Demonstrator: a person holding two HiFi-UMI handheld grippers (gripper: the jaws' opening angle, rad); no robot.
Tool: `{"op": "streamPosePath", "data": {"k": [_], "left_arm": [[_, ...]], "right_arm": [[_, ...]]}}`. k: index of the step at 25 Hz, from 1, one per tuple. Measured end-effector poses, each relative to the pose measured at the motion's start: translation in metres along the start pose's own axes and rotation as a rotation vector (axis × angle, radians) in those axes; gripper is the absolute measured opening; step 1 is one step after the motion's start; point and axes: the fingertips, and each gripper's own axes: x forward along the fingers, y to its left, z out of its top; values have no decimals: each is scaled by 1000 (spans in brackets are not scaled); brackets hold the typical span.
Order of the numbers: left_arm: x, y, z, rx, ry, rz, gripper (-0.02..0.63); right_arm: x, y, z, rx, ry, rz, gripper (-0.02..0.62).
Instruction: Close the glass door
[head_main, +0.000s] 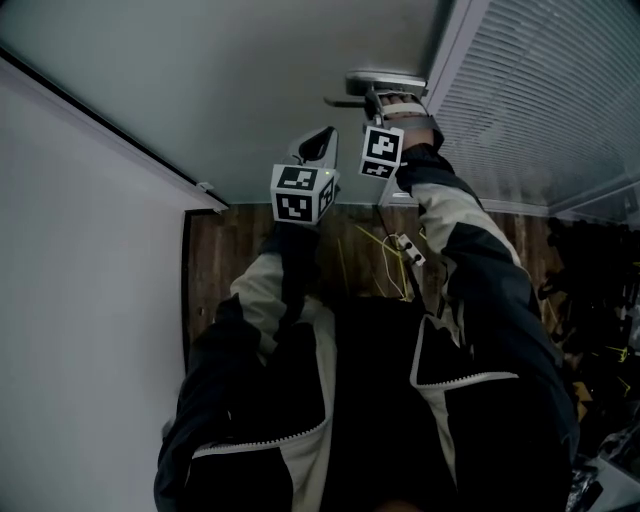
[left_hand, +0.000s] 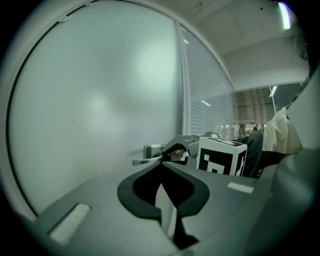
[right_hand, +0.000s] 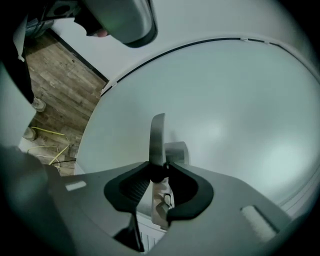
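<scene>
The frosted glass door (head_main: 250, 80) fills the space in front of me. Its metal lever handle (head_main: 350, 101) juts out from a plate near the door's right edge. My right gripper (head_main: 372, 100) is shut on that lever. In the right gripper view the handle (right_hand: 158, 140) stands upright between the dark pads, and the gripper (right_hand: 158, 172) pinches it at its lower part. My left gripper (head_main: 318, 140) hovers just left of the handle, apart from it. Its jaws (left_hand: 162, 164) meet at the tips with nothing between them. The left gripper view shows the lever (left_hand: 150, 160) and the right gripper's marker cube (left_hand: 222, 156) beyond.
A white wall panel (head_main: 80, 300) with a dark edge strip runs along the left. A window with slatted blinds (head_main: 540, 90) adjoins the door on the right. On the wooden floor (head_main: 230, 250) lie yellow cables (head_main: 375, 250) and a power strip (head_main: 408, 248).
</scene>
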Motion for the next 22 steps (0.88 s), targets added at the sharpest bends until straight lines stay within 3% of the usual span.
{"op": "streamPosePath", "data": {"k": [14,20,22], "left_arm": [[-3,14,-3,2,-3,13,3],[-6,20,0,-8,-16,20,3],[-8,24,4,-23,-28,25,3]], "right_arm": [[22,-5,1,15,32,-6,124],[13,-7,7,143,-10,57,156],[-4,-17,7,273,-46,55,150]]}}
